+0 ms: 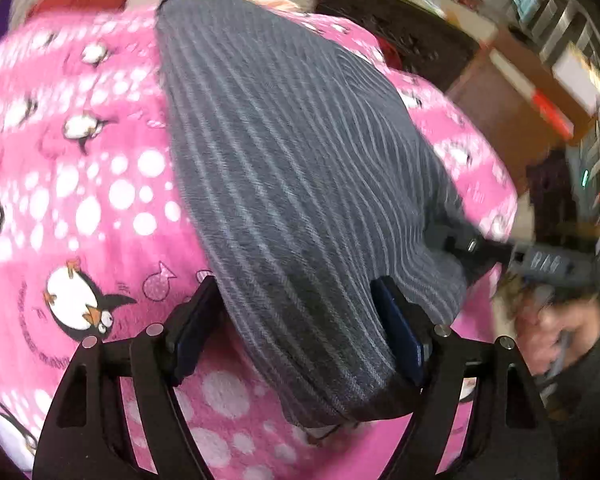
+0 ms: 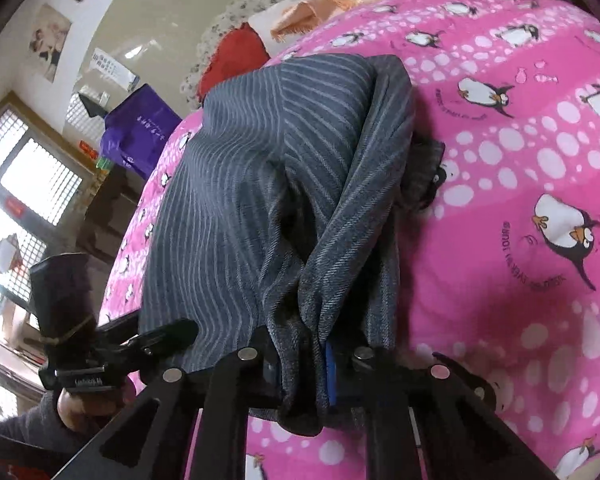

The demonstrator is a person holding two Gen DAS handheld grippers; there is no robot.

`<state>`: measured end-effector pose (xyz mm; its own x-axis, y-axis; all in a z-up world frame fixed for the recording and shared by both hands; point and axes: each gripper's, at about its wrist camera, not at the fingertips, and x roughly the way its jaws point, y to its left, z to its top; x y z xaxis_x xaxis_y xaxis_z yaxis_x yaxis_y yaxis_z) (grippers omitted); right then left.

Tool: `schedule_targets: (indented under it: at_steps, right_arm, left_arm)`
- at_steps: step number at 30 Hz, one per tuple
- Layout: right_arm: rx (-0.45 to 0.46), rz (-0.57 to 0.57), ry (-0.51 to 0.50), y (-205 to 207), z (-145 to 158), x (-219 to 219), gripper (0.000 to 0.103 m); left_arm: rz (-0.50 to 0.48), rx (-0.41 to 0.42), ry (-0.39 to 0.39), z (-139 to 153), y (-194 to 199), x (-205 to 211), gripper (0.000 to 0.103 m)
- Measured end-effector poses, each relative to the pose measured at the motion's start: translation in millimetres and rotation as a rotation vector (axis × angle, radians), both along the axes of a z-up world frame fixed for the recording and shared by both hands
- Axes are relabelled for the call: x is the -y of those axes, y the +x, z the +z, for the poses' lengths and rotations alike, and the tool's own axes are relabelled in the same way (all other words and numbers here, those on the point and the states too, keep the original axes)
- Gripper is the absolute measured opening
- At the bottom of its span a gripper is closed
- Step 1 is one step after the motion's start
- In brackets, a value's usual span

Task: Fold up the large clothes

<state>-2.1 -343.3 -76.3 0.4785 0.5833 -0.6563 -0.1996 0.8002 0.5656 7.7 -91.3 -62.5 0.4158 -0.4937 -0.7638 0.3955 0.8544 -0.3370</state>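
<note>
A grey garment with thin pale stripes (image 1: 300, 168) lies lengthwise on a pink penguin-print blanket (image 1: 80, 160). My left gripper (image 1: 300, 332) stands wide open with the garment's near end between its fingers, the blue pads not pressed on the cloth. My right gripper (image 2: 304, 364) is shut on a bunched corner of the same garment (image 2: 260, 184), which drapes up and away from it. The right gripper also shows in the left wrist view (image 1: 512, 256) at the garment's right edge. The left gripper shows at the lower left of the right wrist view (image 2: 112, 356).
The blanket (image 2: 520, 160) covers a bed. Red (image 2: 236, 60), orange and floral fabrics lie at the far end. A purple bag (image 2: 140, 132) and a window are at the left. Cardboard boxes (image 1: 520, 92) and metal shelves stand beyond the bed's right side.
</note>
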Motion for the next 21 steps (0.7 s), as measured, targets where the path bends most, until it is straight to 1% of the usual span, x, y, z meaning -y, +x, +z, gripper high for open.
schedule_targets:
  at_steps: [2,3,5,8,9,10,11,13,14,17,19,21]
  right_arm:
    - [-0.01,-0.006,0.002,-3.7,4.1,3.1,0.013]
    - [-0.008,-0.008,-0.007,-5.4,9.0,3.3,0.016]
    - [0.018,-0.013,-0.054,-12.0,27.7,0.7,0.018]
    - [0.127,-0.036,-0.176,-27.2,63.9,-7.9,0.018]
    - [0.21,-0.055,-0.231,-35.0,81.4,-14.4,0.019]
    - [0.279,-0.065,-0.26,-40.8,95.0,-21.0,0.019]
    - [0.351,-0.07,-0.276,-45.5,109.0,-29.6,0.019]
    - [0.422,-0.074,-0.272,-44.0,122.7,-44.8,0.019]
    - [0.424,-0.075,-0.271,-39.6,122.9,-50.0,0.019]
    - [0.359,-0.132,-0.289,-6.0,111.4,-63.4,0.019]
    - [0.349,-0.168,-0.255,21.3,111.4,-67.7,0.019]
    - [0.352,-0.177,-0.228,50.0,115.2,-66.9,0.019]
  left_arm:
    - [0.004,-0.02,-0.016,1.1,1.4,-2.6,0.079]
    - [0.0,-0.016,-0.016,1.8,1.3,-3.3,0.079]
    - [0.004,-0.01,-0.024,1.0,0.2,-5.6,0.079]
    - [0.005,-0.004,-0.021,1.9,-3.0,-6.3,0.08]
    - [0.003,-0.001,-0.019,1.7,-4.6,-5.4,0.08]
    - [0.002,0.0,-0.016,2.4,-6.5,-5.1,0.08]
    - [0.003,0.001,-0.014,2.8,-7.4,-5.5,0.08]
    - [0.004,-0.001,-0.015,0.5,-3.9,-3.4,0.08]
    - [0.004,-0.002,-0.015,0.7,-4.4,-3.5,0.08]
    - [0.008,-0.002,-0.014,0.3,-4.3,-1.0,0.08]
    - [0.01,-0.003,-0.016,0.0,-2.5,0.9,0.081]
    - [0.01,-0.006,-0.019,0.3,-2.2,0.8,0.081]
